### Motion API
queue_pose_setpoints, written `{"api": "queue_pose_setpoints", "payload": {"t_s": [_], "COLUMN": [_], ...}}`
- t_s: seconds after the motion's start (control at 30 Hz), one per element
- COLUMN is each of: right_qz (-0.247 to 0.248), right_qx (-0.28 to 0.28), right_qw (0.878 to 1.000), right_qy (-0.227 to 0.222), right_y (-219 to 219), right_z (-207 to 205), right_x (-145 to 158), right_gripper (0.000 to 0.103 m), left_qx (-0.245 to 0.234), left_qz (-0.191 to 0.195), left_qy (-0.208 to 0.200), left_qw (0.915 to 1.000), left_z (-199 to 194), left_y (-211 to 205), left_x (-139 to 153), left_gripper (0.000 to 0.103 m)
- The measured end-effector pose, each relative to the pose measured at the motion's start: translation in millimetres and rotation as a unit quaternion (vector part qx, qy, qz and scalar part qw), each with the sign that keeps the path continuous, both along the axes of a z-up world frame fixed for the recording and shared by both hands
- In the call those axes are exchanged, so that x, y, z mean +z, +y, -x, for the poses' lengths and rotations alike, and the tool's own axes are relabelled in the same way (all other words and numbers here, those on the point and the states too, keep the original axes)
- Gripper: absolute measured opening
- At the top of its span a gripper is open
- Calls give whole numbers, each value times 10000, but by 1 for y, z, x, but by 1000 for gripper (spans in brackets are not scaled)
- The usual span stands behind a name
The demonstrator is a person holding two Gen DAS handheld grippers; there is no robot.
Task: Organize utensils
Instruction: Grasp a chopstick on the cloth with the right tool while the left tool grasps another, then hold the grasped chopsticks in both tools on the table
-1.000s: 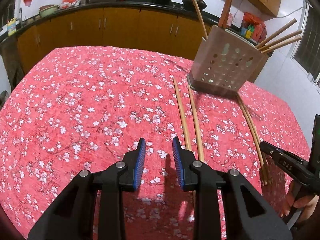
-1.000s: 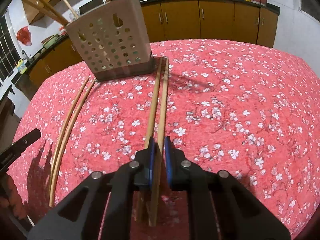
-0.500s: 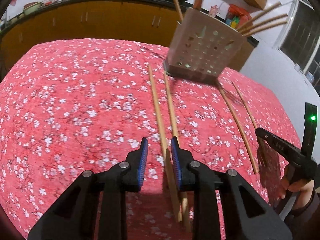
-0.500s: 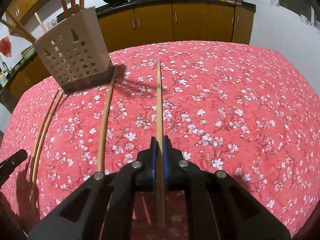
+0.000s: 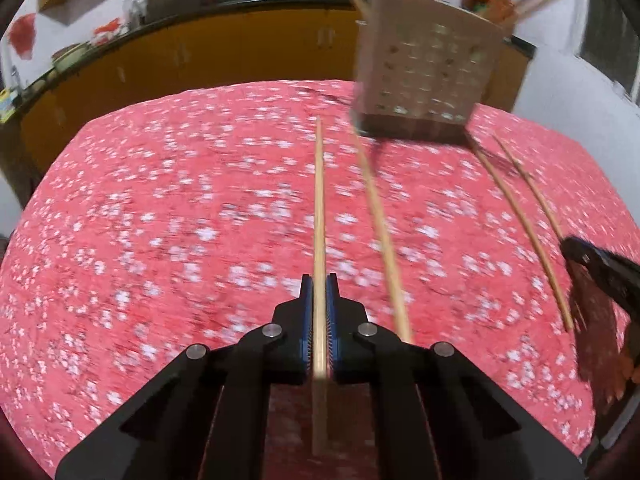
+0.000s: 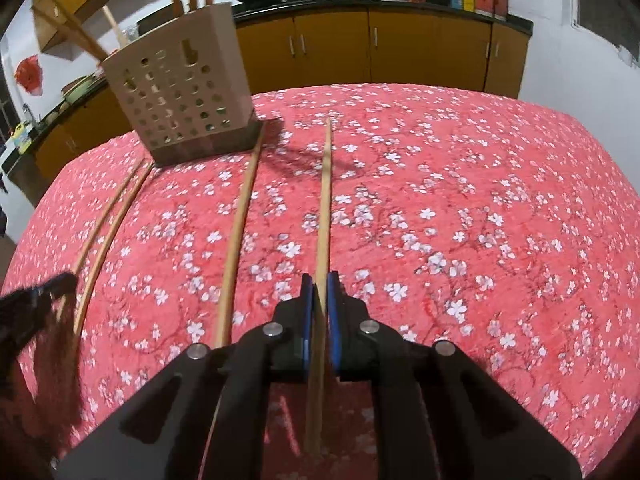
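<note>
My left gripper point(image 5: 319, 280) is shut on a wooden chopstick point(image 5: 319, 200) that points forward over the table. A second chopstick point(image 5: 378, 216) lies just right of it. My right gripper point(image 6: 319, 280) is shut on a chopstick point(image 6: 325, 200) pointing the same way, with another chopstick point(image 6: 238, 224) lying to its left. The perforated beige utensil holder point(image 5: 424, 68) stands at the far side of the table with several sticks in it; it shows in the right wrist view point(image 6: 180, 92) too.
A red floral tablecloth point(image 6: 480, 200) covers the table. Two more chopsticks point(image 5: 516, 212) lie right of the holder in the left view, and at far left point(image 6: 108, 220) in the right view. Orange cabinets point(image 6: 360, 52) and a counter with pans stand behind.
My left gripper has closed on a chopstick and lifted it; it was open a second ago. My right gripper has lifted its chopstick away from its neighbour.
</note>
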State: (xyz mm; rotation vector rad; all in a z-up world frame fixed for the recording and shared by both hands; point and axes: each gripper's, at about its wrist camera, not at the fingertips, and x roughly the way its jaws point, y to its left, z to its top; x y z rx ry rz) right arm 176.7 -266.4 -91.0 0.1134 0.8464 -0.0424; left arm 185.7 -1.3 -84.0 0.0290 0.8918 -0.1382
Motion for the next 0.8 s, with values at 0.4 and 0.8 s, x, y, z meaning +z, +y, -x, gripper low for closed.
{"api": "queue_pose_setpoints", "payload": {"t_s": [0.4,0.8], "right_qz": [-88,-11], "right_qx": [149,154], "right_qw": [9998,9999], "right_qy": [-16,-8], "right_y": [4,5], "right_z": [-12,-12], "right_x": [-1,-2], "right_gripper": [8,8], "left_qx": [294,316], "left_qz": [238,380], "left_qy": [-66,-53], "left_qw": [9993,9988], "left_z": [-4,2], "left_y": [27,32], "left_x": [0,2], "left_gripper": [8,11]}}
